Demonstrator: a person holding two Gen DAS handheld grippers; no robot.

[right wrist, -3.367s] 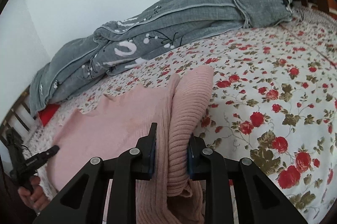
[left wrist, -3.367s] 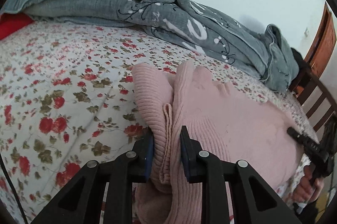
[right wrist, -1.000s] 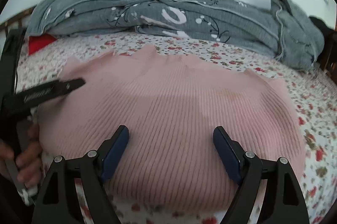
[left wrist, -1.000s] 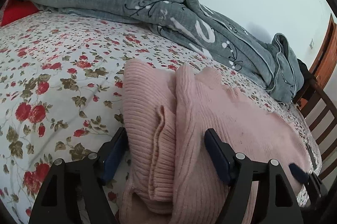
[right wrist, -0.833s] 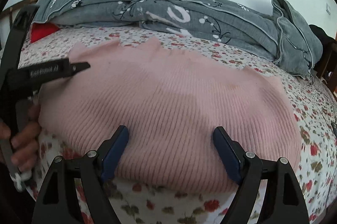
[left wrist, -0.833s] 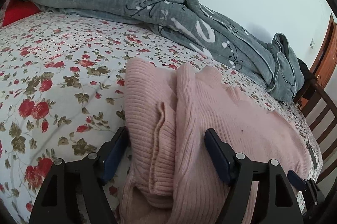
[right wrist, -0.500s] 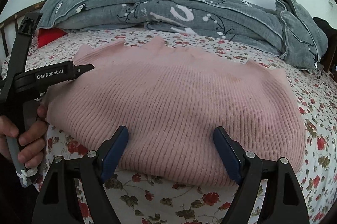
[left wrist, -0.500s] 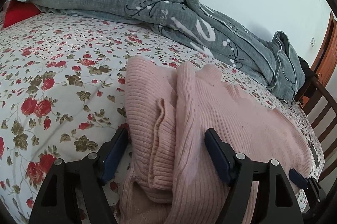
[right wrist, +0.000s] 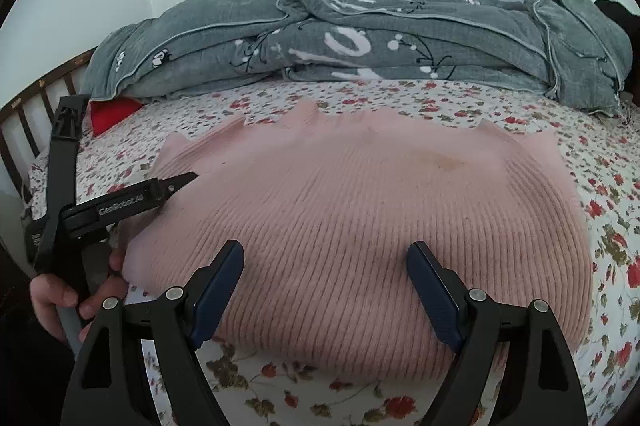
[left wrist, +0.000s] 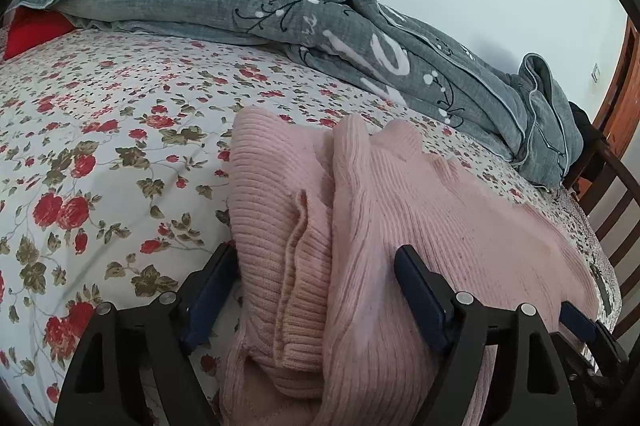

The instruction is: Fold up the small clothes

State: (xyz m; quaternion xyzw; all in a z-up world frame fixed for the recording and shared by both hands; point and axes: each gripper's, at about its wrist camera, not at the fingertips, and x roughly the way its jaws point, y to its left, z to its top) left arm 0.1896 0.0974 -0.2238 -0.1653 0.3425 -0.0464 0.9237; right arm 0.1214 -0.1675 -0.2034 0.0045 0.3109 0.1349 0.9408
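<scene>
A white bedsheet printed with red roses [right wrist: 600, 210] is stretched over the bed, with a rumpled grey quilted blanket [right wrist: 360, 42] heaped along the far side. In the middle lies the pink rib-knit sweater [right wrist: 360, 210], folded into a broad soft slab, its stacked edges bunched at one end. A fold is judged just laid down and let go. The left gripper [left wrist: 316, 290] has just been opening — its jaws straddle the bunched layers without pinching. The right gripper [right wrist: 326, 284] is spread wide, empty, above the near hem. Next, a fresh grasp on an edge seems called for.
</scene>
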